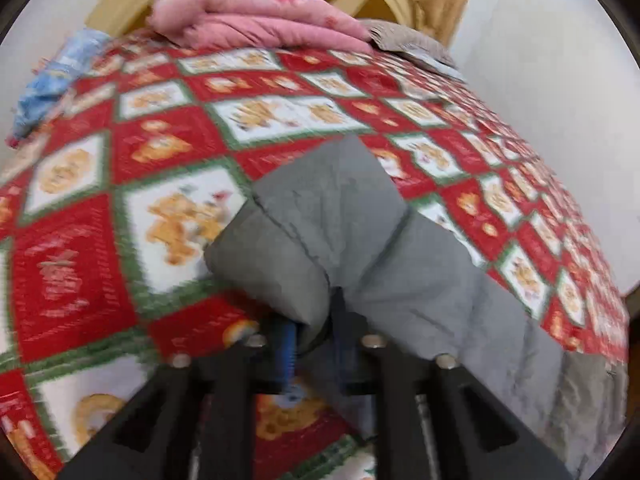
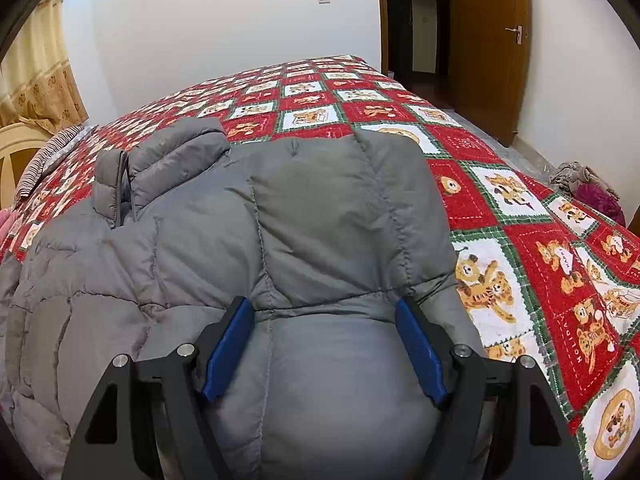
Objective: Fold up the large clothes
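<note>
Grey puffer jacket (image 2: pixel 256 248), spread across the near side of a bed under a red, white and green teddy-bear quilt (image 2: pixel 520 240). Collar (image 2: pixel 168 160) standing up at the far left in the right wrist view, zipper visible beside it. Right hand-held gripper (image 2: pixel 324 312) released, blue pads (image 2: pixel 230 354) spread wide, either side of a puffy quilted section, jacket bulging up between them. Left hand-held gripper (image 1: pixel 314 334) clenched on a fold of the jacket (image 1: pixel 332 216), blue pads (image 1: pixel 289 344) pinched close with grey fabric between, sleeve-like part draped forward over the quilt (image 1: pixel 160 184). Left view pretty blurry. Folded pink blanket (image 1: pixel 256 20) at the far end by the headboard (image 1: pixel 116 8), blue cloth (image 1: pixel 52 80) at the left edge. Wooden door (image 2: pixel 492 40) and small clothes pile (image 2: pixel 588 188) off to the right.
</note>
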The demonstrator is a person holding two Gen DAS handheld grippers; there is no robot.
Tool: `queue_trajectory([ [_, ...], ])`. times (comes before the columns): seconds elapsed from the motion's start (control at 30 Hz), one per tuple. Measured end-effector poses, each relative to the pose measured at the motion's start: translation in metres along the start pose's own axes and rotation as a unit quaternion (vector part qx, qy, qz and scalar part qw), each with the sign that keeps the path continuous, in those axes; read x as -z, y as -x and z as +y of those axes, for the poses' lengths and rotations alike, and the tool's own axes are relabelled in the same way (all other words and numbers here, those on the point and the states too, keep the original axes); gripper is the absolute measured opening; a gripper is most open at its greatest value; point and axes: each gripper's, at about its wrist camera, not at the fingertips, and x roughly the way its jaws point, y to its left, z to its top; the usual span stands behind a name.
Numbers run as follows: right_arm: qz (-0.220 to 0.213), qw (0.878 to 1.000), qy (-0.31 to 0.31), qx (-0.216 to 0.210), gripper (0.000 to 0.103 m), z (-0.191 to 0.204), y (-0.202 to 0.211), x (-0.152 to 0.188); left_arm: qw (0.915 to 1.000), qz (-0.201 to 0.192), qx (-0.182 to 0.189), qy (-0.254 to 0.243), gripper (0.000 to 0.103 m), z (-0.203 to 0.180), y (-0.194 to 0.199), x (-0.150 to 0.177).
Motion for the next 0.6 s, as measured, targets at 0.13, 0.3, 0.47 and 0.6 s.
queue_trajectory([
  [0.13, 0.000, 1.000, -0.001, -0.002, 0.075, 0.000, 0.000, 0.000, 0.9983, -0.039, -0.003, -0.043, 0.010, -0.011, 0.020, -0.009],
  [0.3, -0.001, 1.000, -0.007, -0.006, 0.075, -0.001, 0.000, 0.000, 0.9787, -0.142, 0.063, -0.134, 0.010, -0.077, 0.101, -0.003],
  [0.47, -0.002, 1.000, -0.009, -0.008, 0.075, -0.002, 0.000, 0.000, 0.9222, -0.220, 0.153, -0.279, 0.010, -0.171, 0.190, 0.062],
  [0.6, -0.004, 1.000, -0.016, -0.017, 0.075, -0.005, 0.000, 0.000, 0.8623, -0.231, 0.239, -0.382, 0.010, -0.228, 0.242, 0.148],
])
